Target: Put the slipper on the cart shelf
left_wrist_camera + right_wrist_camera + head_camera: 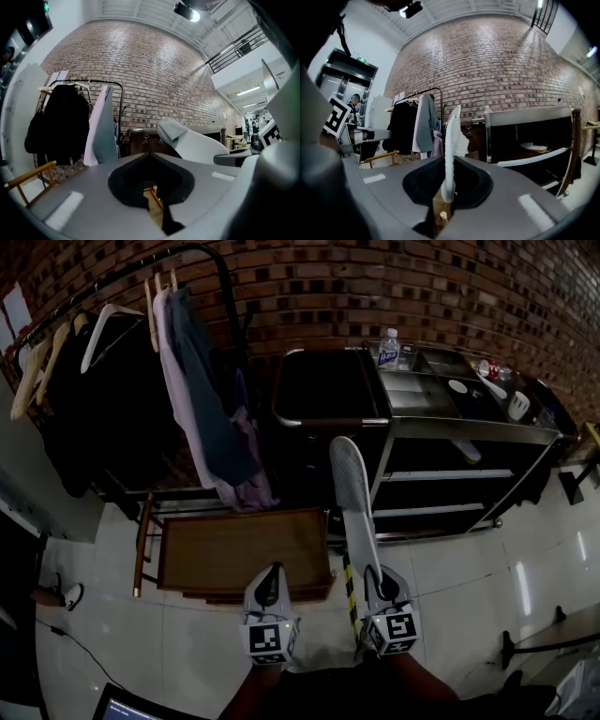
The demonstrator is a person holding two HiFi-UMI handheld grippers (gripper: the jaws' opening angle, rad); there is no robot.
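White slipper point(451, 140) clamped edge-on btwn right gripper point(449, 187) fingers point(423, 182).

Back wall: red-brown brick point(375, 287), full height. Floor: pale glossy tiles point(450, 587), dark joints. Black rack point(202, 251) at left against brick; wooden hangers point(28, 381), dark coat point(94, 418), pink and grey-blue garments point(202, 399). Low wooden table point(239, 549) on floor just below garments. Laptop point(127, 707) corner at bottom left. White ribbed ceiling point(140, 9), bright lamp point(190, 13). Upper-level railing point(234, 47) at right. Steel lift door point(340, 89), green sign above.
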